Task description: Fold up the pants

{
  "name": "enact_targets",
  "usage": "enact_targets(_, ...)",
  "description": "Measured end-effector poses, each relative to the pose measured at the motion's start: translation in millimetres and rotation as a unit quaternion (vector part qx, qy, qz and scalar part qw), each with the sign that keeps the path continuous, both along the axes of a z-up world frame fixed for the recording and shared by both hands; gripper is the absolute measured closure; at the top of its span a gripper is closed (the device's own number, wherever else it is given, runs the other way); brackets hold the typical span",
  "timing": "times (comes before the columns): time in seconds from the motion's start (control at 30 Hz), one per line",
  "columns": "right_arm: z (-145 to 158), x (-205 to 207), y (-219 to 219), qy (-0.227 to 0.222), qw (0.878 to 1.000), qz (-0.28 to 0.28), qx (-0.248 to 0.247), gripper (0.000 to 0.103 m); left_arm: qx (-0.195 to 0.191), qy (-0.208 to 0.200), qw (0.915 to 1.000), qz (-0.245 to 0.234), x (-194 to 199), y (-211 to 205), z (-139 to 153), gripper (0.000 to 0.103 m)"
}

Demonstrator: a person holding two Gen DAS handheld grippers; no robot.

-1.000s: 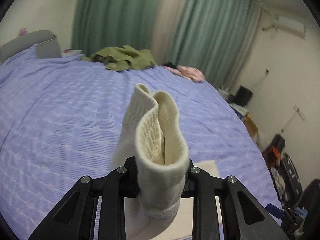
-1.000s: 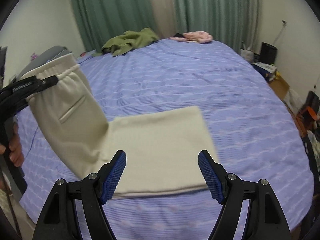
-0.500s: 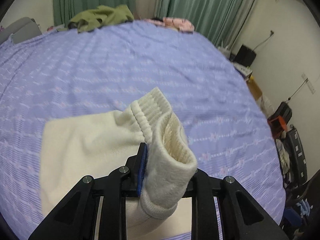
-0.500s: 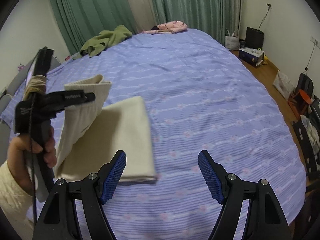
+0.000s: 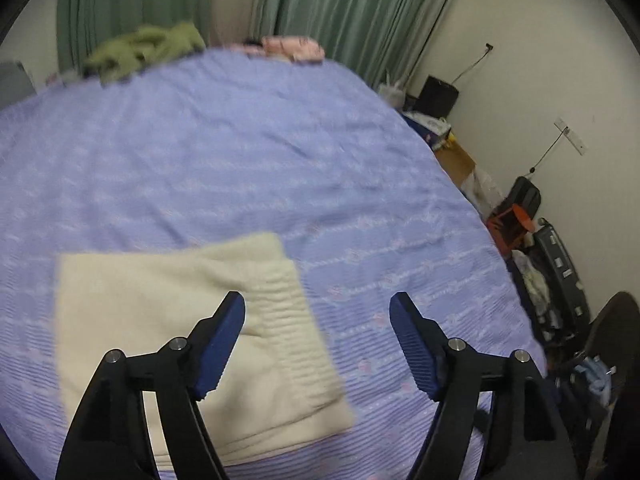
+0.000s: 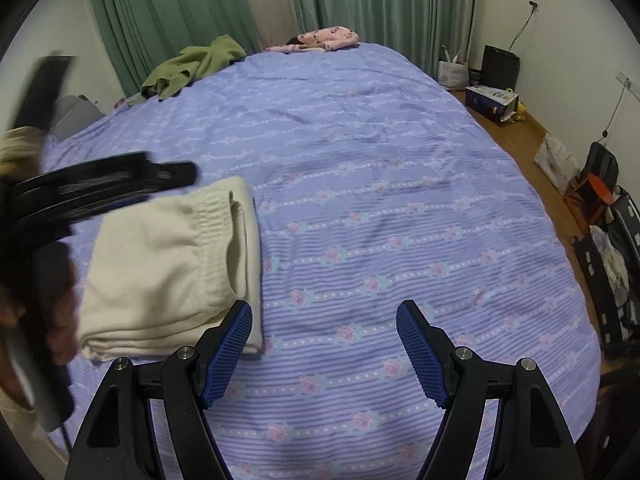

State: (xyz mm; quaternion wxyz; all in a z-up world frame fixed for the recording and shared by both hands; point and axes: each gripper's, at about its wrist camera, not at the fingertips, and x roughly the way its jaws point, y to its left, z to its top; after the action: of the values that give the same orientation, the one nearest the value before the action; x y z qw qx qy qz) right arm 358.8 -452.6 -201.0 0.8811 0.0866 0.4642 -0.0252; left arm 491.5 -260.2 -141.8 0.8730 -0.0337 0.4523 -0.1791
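Note:
Cream pants (image 5: 168,320) lie folded into a thick rectangle on the purple bedspread (image 5: 240,152), ribbed waistband on top at the right side. My left gripper (image 5: 318,340) hovers just over the waistband corner, its jaws opening with no cloth between the pads. In the right wrist view the same folded pants (image 6: 176,268) sit at the left, with the left gripper (image 6: 120,184) blurred above them and a hand (image 6: 36,312) holding it. My right gripper (image 6: 324,344) stands open over bare bedspread, to the right of the pants.
A green garment (image 6: 192,68) and a pink one (image 6: 320,40) lie at the far end of the bed (image 6: 380,200) by green curtains. Boxes, bags and a suitcase (image 6: 616,260) crowd the wooden floor along the right wall.
My left gripper has let go of the waistband, which now lies flat on the folded stack. Both grippers have come lower and nearer to the bed; the right one stayed open.

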Motion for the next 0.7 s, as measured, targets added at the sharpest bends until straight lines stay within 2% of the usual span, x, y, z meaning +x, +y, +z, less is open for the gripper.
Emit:
enact_targets(0.07, 2, 4, 7, -0.012, 1.0, 0.014, 0.014, 0.027, 0.028, -0.016, 0.9994, 0.012, -10, 21, 3, 0.022)
enact_targets(0.13, -1, 11, 16, -0.02, 0.999, 0.032, 0.029, 0.027, 0.076, -0.026, 0.9963, 0.03, -24, 52, -2, 0.022)
enact_targets(0.2, -6, 21, 29, -0.027, 0.997, 0.052, 0.048, 0.027, 0.114, -0.014, 0.9919, 0.055, -34, 87, -17, 0.022)
enact_targets(0.27, -16, 34, 41, -0.025, 0.995, 0.066, 0.066, 0.027, 0.126, 0.008, 0.9889, 0.077, -38, 114, -34, 0.022)
enact_targets(0.37, -35, 52, 57, -0.01, 0.993, 0.073, 0.088, 0.029, 0.112, 0.053, 0.9841, 0.127, -44, 159, -63, 0.024)
enact_targets(0.43, -49, 65, 66, 0.0, 0.992, 0.076, 0.101, 0.033, 0.097, 0.065, 0.9823, 0.146, -47, 174, -73, 0.024)
enact_targets(0.5, -64, 79, 75, 0.019, 0.992, 0.077, 0.101, 0.04, 0.083, 0.077, 0.9809, 0.158, -51, 185, -84, 0.025)
enact_targets(0.63, -85, 100, 81, 0.045, 0.99, 0.074, 0.112, 0.044, 0.084, 0.101, 0.9778, 0.164, -55, 192, -106, 0.027)
enact_targets(0.67, -90, 104, 81, 0.052, 0.989, 0.073, 0.116, 0.06, 0.083, 0.109, 0.9773, 0.161, -57, 194, -113, 0.028)
enact_targets(0.7, -95, 109, 83, 0.065, 0.988, 0.074, 0.121, 0.073, 0.085, 0.123, 0.9764, 0.155, -57, 191, -121, 0.031)
